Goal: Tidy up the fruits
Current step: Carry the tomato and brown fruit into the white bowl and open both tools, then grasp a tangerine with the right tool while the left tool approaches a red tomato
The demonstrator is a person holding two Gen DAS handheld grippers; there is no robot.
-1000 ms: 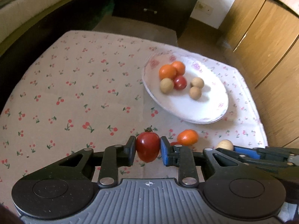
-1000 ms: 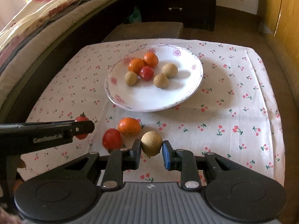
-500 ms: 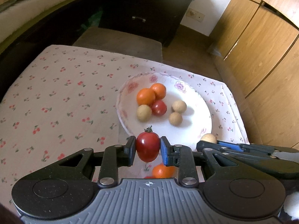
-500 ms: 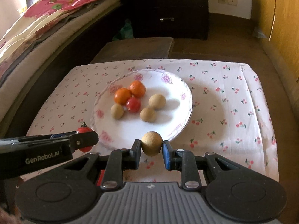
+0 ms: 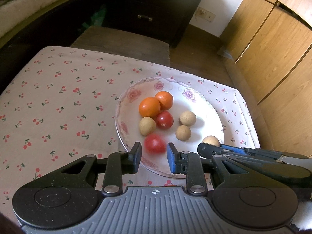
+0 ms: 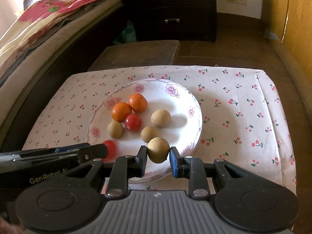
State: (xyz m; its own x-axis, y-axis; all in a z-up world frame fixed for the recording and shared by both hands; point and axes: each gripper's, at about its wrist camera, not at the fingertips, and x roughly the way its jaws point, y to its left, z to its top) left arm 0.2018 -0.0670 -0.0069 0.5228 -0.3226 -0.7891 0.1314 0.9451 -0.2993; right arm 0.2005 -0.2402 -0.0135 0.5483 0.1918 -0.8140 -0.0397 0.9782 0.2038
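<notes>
A white floral plate (image 5: pixel 204 105) (image 6: pixel 191 101) holds two oranges (image 5: pixel 149 106), a red tomato (image 5: pixel 164 120) and several tan round fruits (image 5: pixel 187 118). My left gripper (image 5: pixel 153 157) is open over the plate's near rim; a red tomato (image 5: pixel 154 143), blurred, lies loose between and just beyond its fingers on the plate. It also shows in the right wrist view (image 6: pixel 110 149). My right gripper (image 6: pixel 158 155) is shut on a tan round fruit (image 6: pixel 158 149), held above the plate's near edge. That fruit shows in the left wrist view (image 5: pixel 210 140).
The plate rests on a cherry-print tablecloth (image 5: pixel 58 105) covering a small table. An orange fruit (image 5: pixel 171 185) peeks out on the cloth under my left gripper. A dark dresser (image 6: pixel 175 9), a bed (image 6: pixel 48 25) and wooden cupboards (image 5: pixel 273 48) surround the table.
Both grippers moved forward over the plate. My left gripper opened and let go of the red tomato, which now lies on the plate. My right gripper keeps its tan fruit.
</notes>
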